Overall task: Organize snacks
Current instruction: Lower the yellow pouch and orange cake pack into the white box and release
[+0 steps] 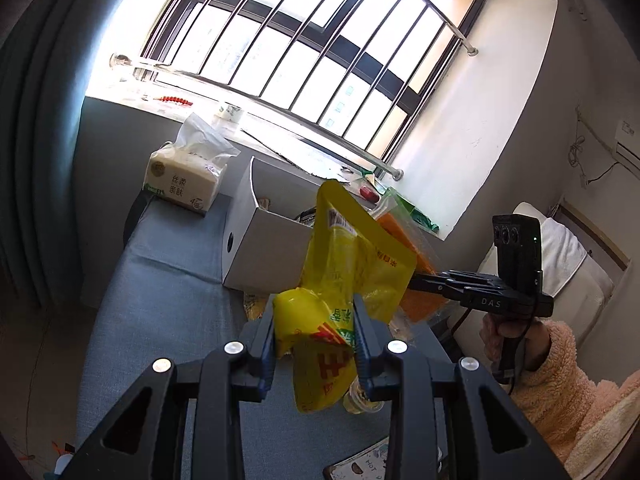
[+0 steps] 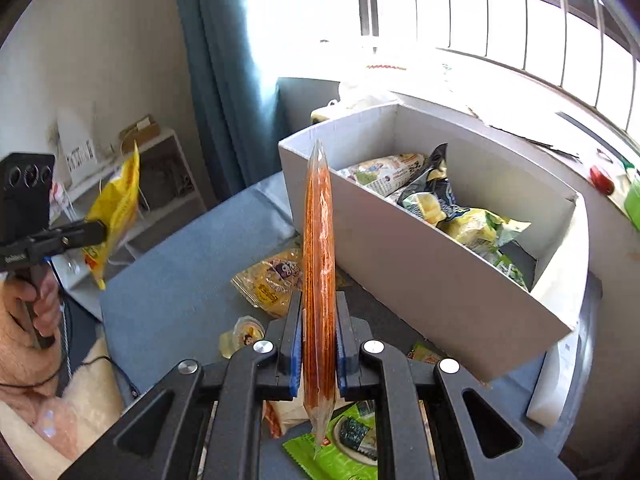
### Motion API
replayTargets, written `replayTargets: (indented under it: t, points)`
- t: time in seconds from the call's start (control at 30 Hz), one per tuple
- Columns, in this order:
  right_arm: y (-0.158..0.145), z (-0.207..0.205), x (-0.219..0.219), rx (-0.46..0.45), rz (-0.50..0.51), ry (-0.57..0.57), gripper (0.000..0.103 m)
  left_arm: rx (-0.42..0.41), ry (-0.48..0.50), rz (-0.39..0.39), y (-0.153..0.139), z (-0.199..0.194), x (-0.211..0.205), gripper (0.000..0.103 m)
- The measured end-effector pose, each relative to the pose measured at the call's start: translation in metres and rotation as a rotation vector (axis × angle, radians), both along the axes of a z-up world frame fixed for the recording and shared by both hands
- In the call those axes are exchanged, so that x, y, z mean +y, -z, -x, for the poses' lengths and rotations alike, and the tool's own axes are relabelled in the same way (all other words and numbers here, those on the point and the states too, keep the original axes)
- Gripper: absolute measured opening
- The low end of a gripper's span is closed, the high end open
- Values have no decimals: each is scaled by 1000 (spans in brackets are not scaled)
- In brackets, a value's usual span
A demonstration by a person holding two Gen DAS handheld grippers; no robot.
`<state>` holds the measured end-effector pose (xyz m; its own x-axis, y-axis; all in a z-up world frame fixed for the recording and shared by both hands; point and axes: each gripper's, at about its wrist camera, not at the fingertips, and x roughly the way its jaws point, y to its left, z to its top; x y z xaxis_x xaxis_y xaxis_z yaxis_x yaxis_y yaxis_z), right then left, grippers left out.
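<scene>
My left gripper [image 1: 316, 320] is shut on a yellow snack bag [image 1: 344, 264] and holds it above the blue table; it also shows in the right wrist view [image 2: 114, 208]. My right gripper [image 2: 318, 320] is shut on a flat clear packet of orange snacks [image 2: 319, 240], held on edge in front of the white cardboard box [image 2: 420, 272]. The box [image 1: 260, 248] holds several snack bags [image 2: 436, 200]. The orange packet also shows in the left wrist view [image 1: 416, 264], behind the yellow bag.
On the blue table [image 2: 168, 280] lie a yellow snack pack [image 2: 272, 280], a small jelly cup [image 2: 242, 336] and a green seaweed pack [image 2: 344, 444]. A tissue pack [image 1: 186, 178] stands at the far left by the window sill. A shelf [image 2: 152, 184] stands left.
</scene>
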<state>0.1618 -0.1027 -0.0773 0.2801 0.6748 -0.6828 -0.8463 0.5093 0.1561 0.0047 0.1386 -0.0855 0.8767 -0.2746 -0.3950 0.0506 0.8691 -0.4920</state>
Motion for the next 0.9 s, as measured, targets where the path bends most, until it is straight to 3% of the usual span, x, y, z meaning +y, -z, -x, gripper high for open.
replayTargets:
  t: [0.1, 0.2, 0.43, 0.5, 0.53, 0.57, 0.6, 0.63, 0.67, 0.9]
  points:
    - [-29, -16, -27, 24, -106, 171, 13, -20, -26, 18, -23, -44, -3, 35]
    - [-53, -39, -45, 3, -168, 325, 13, -26, -50, -13, -45, -95, -14, 35]
    - [-63, -106, -37, 45, -155, 481, 13, 82, -114, -45, -58, -203, -27, 38]
    - [-59, -120, -32, 45, -111, 510, 14, 134, -130, -63, -54, -222, -27, 59]
    - [-56, -125, -33, 53, -99, 514, 16, 163, -145, -80, -52, -228, -27, 92]
    - [-52, -132, -32, 62, -95, 518, 31, 180, -168, -96, -50, -231, -27, 103]
    - [-49, -133, -38, 70, -91, 530, 75, 188, -172, -108, -48, -231, -28, 103]
    - [-49, -133, -42, 65, -108, 544, 93, 194, -164, -113, -47, -230, -29, 103]
    - [-50, -130, -46, 53, -135, 548, 103, 199, -160, -116, -45, -227, -29, 103]
    - [-67, -93, -57, -16, -166, 494, 103, 198, -151, -163, -50, -193, -30, 103]
